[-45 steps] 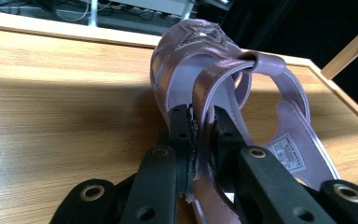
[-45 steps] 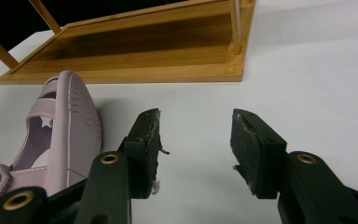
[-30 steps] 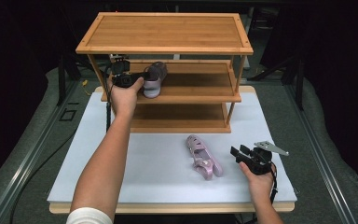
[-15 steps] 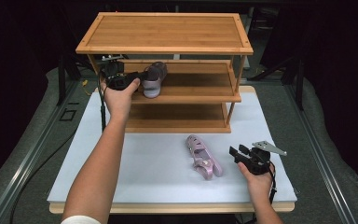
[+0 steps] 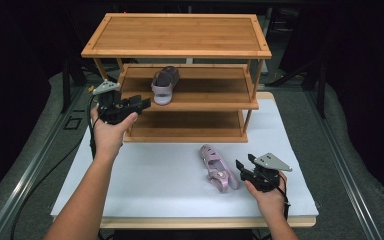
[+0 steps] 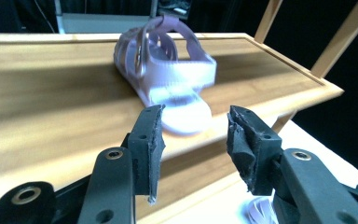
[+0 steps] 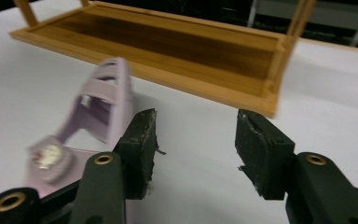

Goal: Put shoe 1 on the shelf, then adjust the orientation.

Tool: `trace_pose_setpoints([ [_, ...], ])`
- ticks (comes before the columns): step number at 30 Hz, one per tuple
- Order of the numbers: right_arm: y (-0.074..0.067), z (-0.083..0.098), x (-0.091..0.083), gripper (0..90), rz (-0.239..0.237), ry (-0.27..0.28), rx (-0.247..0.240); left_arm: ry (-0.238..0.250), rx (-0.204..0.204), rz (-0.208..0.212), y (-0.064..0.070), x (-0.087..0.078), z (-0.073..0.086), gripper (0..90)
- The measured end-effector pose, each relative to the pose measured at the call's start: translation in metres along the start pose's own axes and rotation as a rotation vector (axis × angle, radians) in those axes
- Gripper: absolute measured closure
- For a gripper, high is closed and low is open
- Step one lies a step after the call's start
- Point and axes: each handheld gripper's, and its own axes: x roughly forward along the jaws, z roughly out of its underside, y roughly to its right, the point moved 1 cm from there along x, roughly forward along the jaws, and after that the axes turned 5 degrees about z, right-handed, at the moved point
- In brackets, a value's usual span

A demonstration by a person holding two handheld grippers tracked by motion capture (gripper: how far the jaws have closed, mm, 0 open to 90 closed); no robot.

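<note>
Nearest, on the white bench [image 5: 145, 180], the right tongs [image 5: 244, 169] rest just right of a pink sandal [image 5: 218, 169] that lies on its side on the near right part of the bench. Their jaws stand apart with nothing between them; in the right gripper view the sandal [image 7: 91, 121] is off to the left of the left jaw, close to it, but not gripped. This shoe looks like the half of the job not yet done.

Farther back and to the left, the left tongs [image 5: 139, 103] are held in the air by the left front post of the wooden shoe rack [image 5: 177, 35], pointing right toward the middle shelf. Their jaws have just been opening and now stand apart and empty; the left gripper view shows bare shelf edge between them.

Beyond them, the second sandal [image 5: 165, 84] sits upright on the middle shelf [image 5: 215, 92], left of centre, its toe at the near edge, well free of the tongs. Judging by this, one shoe is stowed and released, roughly halfway; picking up the sandal on the bench and shelving it beside its mate remains.
</note>
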Motion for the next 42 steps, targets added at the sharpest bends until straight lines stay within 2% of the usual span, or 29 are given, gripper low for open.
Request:
trace_pose_setpoints([
  [2,-0.007,-0.002,0.000,63.6,-0.023,0.000,-0.031,0.011,0.018,-0.005,-0.001,-0.008,0.011,55.0],
  [3,-0.011,-0.002,0.001,68.1,-0.036,-0.008,-0.043,0.012,0.027,-0.026,-0.001,-0.012,0.017,54.6],
  [5,-0.016,-0.002,0.002,72.3,-0.047,-0.031,-0.068,-0.022,0.030,-0.026,-0.004,-0.018,0.030,53.6],
  [8,-0.020,-0.002,0.003,74.1,-0.036,-0.050,-0.101,-0.046,0.015,-0.016,-0.010,-0.025,0.053,54.0],
  [10,-0.022,-0.001,0.003,76.6,-0.043,-0.046,-0.123,-0.060,0.004,-0.042,-0.014,-0.028,0.069,55.6],
  [15,-0.027,-0.001,0.006,85.9,-0.069,-0.063,-0.130,-0.092,-0.015,-0.042,-0.019,-0.036,0.106,56.4],
  [17,-0.028,0.001,0.010,89.9,-0.087,-0.091,-0.139,-0.094,-0.030,-0.018,-0.020,-0.038,0.120,55.4],
  [18,-0.028,0.001,0.010,89.8,-0.080,-0.090,-0.146,-0.095,-0.033,-0.009,-0.020,-0.039,0.126,54.4],
  [20,-0.026,0.001,0.011,89.8,-0.055,-0.101,-0.128,-0.095,-0.042,-0.006,-0.023,-0.040,0.138,53.4],
  [23,-0.020,0.003,0.013,89.4,-0.049,-0.099,-0.098,-0.099,-0.073,-0.034,-0.031,-0.039,0.147,52.3],
  [25,-0.017,0.004,0.015,89.1,-0.023,-0.109,-0.089,-0.091,-0.091,-0.048,-0.035,-0.039,0.151,52.6],
  [29,-0.003,0.010,0.022,88.6,0.028,-0.140,-0.032,-0.096,-0.099,-0.053,-0.041,-0.042,0.154,53.9],
  [30,0.001,0.013,0.025,89.1,0.015,-0.147,-0.015,-0.095,-0.096,-0.053,-0.042,-0.044,0.155,53.8],
  [31,0.004,0.015,0.026,89.1,0.043,-0.168,-0.001,-0.094,-0.100,-0.057,-0.043,-0.045,0.156,53.8],
  [32,0.008,0.017,0.029,88.9,0.002,-0.165,0.027,-0.092,-0.103,-0.060,-0.044,-0.047,0.156,53.8],
  [33,0.012,0.019,0.030,88.0,-0.012,-0.174,0.058,-0.088,-0.112,-0.065,-0.045,-0.048,0.157,53.8],
  [35,0.016,0.019,0.030,82.6,0.009,-0.193,0.087,-0.083,-0.124,-0.068,-0.048,-0.049,0.158,53.8],
  [36,0.018,0.020,0.030,79.8,0.000,-0.191,0.098,-0.083,-0.131,-0.072,-0.049,-0.050,0.158,53.7],
  [40,0.022,0.017,0.021,73.6,0.062,-0.154,0.078,-0.089,-0.144,-0.077,-0.052,-0.048,0.160,52.8],
  [42,0.024,0.013,0.015,68.0,0.066,-0.130,0.070,-0.088,-0.147,-0.076,-0.052,-0.048,0.161,52.5],
])
